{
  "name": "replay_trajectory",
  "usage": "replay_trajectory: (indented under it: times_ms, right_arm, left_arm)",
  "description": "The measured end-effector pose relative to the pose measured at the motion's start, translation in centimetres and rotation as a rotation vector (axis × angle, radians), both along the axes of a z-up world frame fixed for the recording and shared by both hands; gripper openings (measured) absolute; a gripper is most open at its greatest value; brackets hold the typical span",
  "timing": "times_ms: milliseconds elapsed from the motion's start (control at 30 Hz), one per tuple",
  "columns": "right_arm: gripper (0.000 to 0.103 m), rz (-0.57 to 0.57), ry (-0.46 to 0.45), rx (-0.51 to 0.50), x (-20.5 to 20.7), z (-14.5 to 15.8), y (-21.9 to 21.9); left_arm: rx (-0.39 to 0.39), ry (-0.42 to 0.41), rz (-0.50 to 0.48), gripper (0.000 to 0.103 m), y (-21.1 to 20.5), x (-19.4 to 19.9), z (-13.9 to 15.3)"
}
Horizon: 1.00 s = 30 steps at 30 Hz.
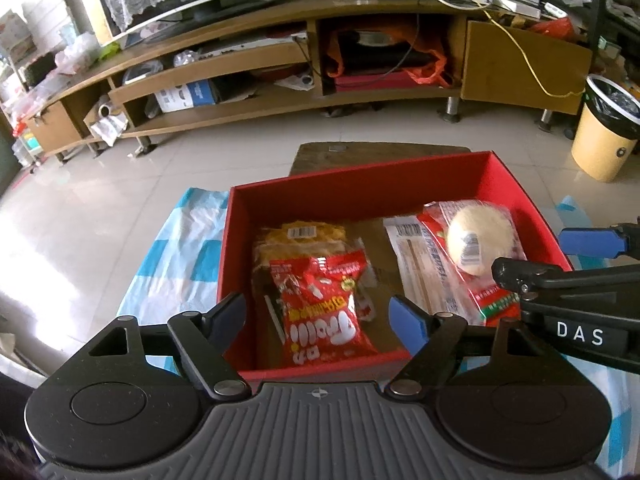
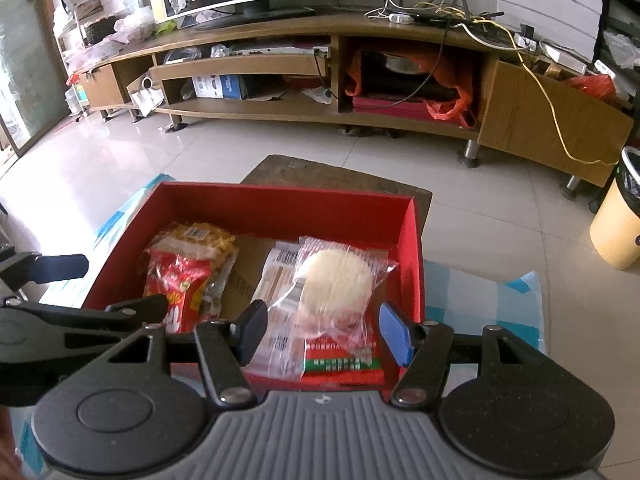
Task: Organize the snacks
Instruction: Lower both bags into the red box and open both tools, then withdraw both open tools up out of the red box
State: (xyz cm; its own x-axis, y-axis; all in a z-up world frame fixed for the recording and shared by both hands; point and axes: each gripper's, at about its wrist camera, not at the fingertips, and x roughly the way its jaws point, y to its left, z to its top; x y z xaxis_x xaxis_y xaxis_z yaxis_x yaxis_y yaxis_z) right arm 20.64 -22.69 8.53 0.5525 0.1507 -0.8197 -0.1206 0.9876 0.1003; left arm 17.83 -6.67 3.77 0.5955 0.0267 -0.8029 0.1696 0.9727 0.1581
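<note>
Snacks [image 1: 320, 300] in red box [image 1: 360, 188], left tongs [image 1: 320, 320] and right tongs [image 2: 320, 332] open, empty

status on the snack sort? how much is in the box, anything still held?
Done: the red cardboard box holds two piles, a red printed snack bag over a yellow packet on one side, a round pale bun in clear wrap over flat packets on the other. In hand: nothing; the left hand-held gripper and right hand-held gripper both stand open above the box. Left: no loose snacks are visible outside.
</note>
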Motion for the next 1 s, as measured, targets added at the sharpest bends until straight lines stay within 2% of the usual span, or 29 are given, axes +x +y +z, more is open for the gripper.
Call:
replay_trajectory:
  times_ms: [267,467,833,1000]
  right_arm:
    - [0.060,0.001,-0.013,-0.026,-2.1,0.7,-0.6]
    - [0.060,-0.007,0.012,-0.018,-4.2,0.7,-1.3]
    - [0.061,-0.027,0.064,0.007,-9.1,0.2,-2.5]
    - [0.061,-0.060,0.078,0.039,-11.6,0.1,-3.7]
  left_arm:
    - [-0.008,0.009,-0.029,0.084,-0.2,-1.9,-0.1]
    - [-0.017,0.033,-0.065,0.084,-0.5,-3.9,-0.4]
    - [-0.012,0.112,-0.246,0.086,-2.7,-9.3,-2.2]
    - [-0.018,0.175,-0.370,0.086,-4.4,-11.4,-3.7]
